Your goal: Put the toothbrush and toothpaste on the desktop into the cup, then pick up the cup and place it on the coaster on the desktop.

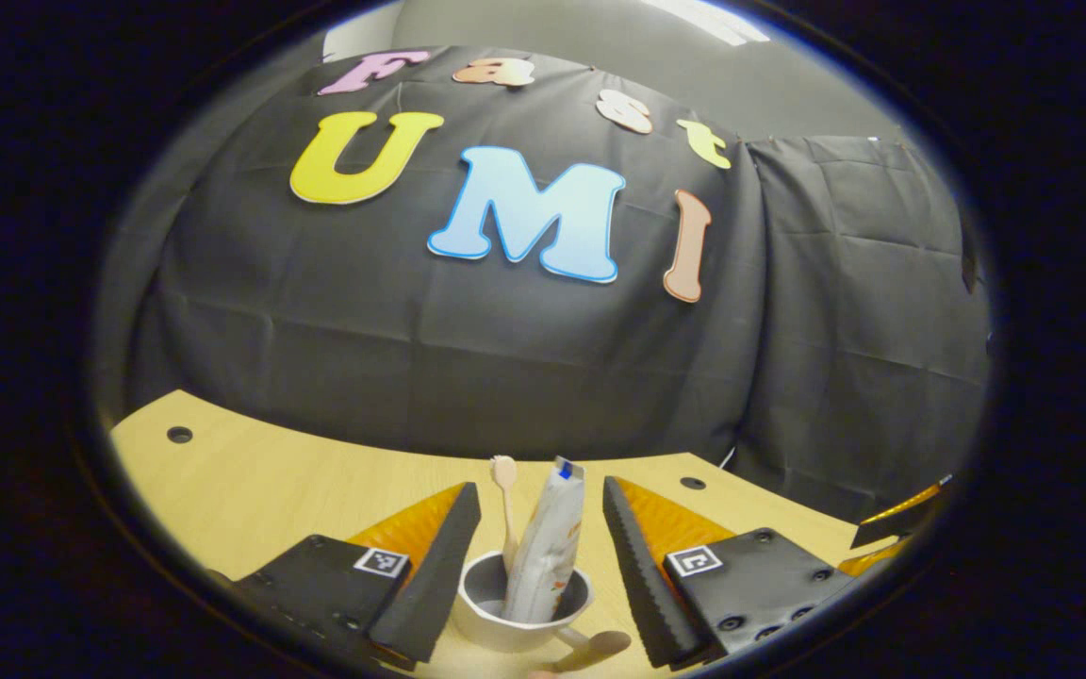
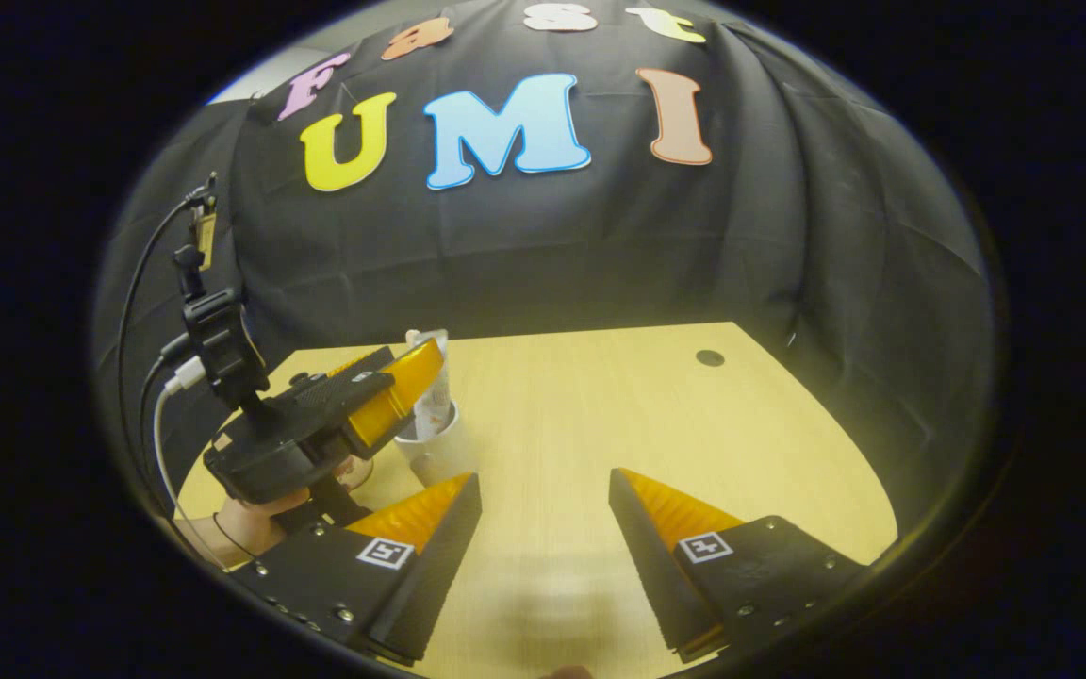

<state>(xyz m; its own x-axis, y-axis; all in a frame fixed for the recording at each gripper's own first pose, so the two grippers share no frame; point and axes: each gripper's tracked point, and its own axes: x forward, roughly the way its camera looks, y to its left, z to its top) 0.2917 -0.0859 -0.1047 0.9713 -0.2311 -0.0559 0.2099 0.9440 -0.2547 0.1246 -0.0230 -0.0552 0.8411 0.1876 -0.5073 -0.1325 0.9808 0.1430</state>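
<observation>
left gripper view: low over the desk (image 1: 251, 481), close on the cup (image 1: 519, 604), facing the wall | right gripper view: higher, farther off, facing likewise | shared: cup (image 2: 435, 443), desk, wall

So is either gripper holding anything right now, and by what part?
Nothing is held. The left gripper is open with its fingers either side of the cup, not touching it. The right gripper is open over bare desktop.

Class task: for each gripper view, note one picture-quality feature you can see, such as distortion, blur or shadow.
Left gripper view: fisheye bends the desktop edge into a curve; the cup with toothpaste looks sharp. Right gripper view: a blurry patch smears the desktop between the right hand-held gripper fingers; the scene darkens toward the rim.
</observation>
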